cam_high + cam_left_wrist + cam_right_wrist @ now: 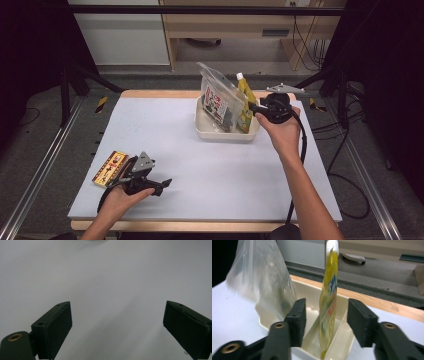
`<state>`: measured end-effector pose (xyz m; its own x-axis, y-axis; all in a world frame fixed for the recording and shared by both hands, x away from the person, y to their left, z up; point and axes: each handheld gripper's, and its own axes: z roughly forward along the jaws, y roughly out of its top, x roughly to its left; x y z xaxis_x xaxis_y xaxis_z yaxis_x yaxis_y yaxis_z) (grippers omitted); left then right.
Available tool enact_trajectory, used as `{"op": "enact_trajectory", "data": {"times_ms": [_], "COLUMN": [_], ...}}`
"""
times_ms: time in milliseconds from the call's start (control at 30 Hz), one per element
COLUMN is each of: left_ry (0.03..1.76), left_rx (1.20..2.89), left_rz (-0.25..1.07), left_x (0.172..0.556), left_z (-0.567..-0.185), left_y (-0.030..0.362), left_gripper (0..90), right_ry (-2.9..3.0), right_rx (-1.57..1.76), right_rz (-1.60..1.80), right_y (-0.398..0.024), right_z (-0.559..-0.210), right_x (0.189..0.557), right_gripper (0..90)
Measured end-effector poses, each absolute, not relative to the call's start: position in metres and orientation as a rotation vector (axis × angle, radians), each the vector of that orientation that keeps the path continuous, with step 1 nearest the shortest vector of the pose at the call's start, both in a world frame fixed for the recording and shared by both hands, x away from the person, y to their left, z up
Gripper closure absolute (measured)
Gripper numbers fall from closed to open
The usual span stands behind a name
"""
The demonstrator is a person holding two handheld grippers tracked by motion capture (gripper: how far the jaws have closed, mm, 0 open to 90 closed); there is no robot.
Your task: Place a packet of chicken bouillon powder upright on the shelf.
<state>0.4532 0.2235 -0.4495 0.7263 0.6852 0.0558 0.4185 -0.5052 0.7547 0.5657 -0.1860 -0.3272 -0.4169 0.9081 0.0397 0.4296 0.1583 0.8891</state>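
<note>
**Right gripper at the pouch, left gripper resting**

While we are looking from the high view, we are seeing the left gripper (162, 184) lying low on the white table (210, 170), just beside a flat red and yellow packet (110, 168). The right gripper (254, 107) is reaching to the cream tray (212, 134), where a yellow pouch (245, 100) and a clear plastic bag (216, 97) are standing.

Along the left gripper view, its jaws are standing wide apart over bare table, grasping nothing.

Along the right gripper view, the right gripper (325, 318) is released too: the jaws are standing on both sides of the upright yellow pouch (328, 300), not touching it. The pouch is standing inside the tray (312, 312), with the bag (263, 277) beside it.
</note>
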Motion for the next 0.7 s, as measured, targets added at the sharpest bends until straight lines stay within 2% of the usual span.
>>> {"op": "enact_trajectory", "data": {"times_ms": [233,700], "left_ry": [0.835,0.848], "left_rx": [2.179,2.185], "left_rz": [0.462,0.478], "left_x": [0.453,0.454], "left_z": [-0.450,-0.448], "left_y": [0.224,0.225], "left_gripper": [8.1,8.0], "right_ry": [1.922,1.953], "right_rx": [1.252,1.263], "right_rz": [1.177,1.174], "right_y": [-0.189,-0.183], "right_z": [-0.341,-0.378], "right_x": [0.542,0.517], "right_gripper": [37.3,27.8]}}
